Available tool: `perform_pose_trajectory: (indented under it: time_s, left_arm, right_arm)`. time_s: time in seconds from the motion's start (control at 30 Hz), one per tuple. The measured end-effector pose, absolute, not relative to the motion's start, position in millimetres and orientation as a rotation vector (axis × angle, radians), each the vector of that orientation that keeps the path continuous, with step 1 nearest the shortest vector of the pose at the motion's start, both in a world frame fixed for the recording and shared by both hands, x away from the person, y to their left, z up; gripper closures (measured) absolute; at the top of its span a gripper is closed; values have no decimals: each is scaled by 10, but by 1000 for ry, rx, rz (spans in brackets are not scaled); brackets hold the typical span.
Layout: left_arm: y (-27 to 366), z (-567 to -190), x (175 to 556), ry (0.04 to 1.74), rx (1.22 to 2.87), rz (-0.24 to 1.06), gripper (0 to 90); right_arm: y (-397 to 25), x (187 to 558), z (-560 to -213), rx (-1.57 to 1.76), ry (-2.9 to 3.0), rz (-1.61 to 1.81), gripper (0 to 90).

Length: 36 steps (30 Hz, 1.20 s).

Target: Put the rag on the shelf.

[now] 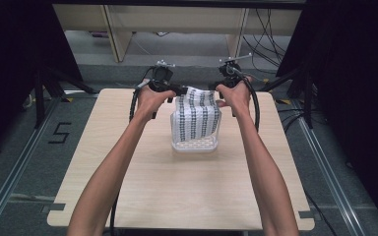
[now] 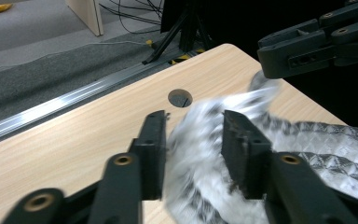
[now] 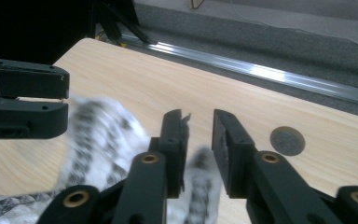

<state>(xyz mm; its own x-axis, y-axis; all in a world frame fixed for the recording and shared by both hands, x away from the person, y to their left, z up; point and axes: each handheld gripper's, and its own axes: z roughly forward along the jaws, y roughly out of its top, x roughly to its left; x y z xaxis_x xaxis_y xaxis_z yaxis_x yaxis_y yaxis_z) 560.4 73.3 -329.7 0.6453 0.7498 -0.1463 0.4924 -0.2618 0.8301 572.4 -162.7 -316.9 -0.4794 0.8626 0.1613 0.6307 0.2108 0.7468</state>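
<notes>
Presently on the wooden table: one clear plastic tub, standing just past the table's middle, with a white cloth with dark check stripes rising out of it.

Item, cloth: the lower part sits in the tub, and the upper edge is lifted and stretched between the two grippers near the table's far edge. The high view gives this whole spread; the gripper views give only blurred folds close up.

Item, left gripper: in the left gripper view its jaws stand apart with cloth bunched between them. Whether the pads actually bite the fabric cannot be told, since the cloth is blurred. The same view shows the diamond-patterned wall of the tub at lower right and the right gripper above the cloth.

Item, right gripper: in the right gripper view its jaws are slightly apart, with cloth below and to the left of them; contact cannot be told. The left gripper shows at the left there.

Item, round holes in the tabletop: one in the left gripper view, one in the right gripper view.

Room: a wide bare stretch of tabletop lies between the tub and the near edge, and on both sides. Behind the grippers the far edge is near, with metal floor rails beyond.
</notes>
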Motion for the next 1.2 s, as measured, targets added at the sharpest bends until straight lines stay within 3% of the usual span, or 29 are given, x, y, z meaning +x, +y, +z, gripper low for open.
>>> perform_pose_trajectory:
  time_s: [1.2]
  left_arm:
    - [1061, -3055, 5155, 981, 1848, 376, 491]
  right_arm:
    - [-1719, 5340, -2989, 1318, 2243, 1182, 624]
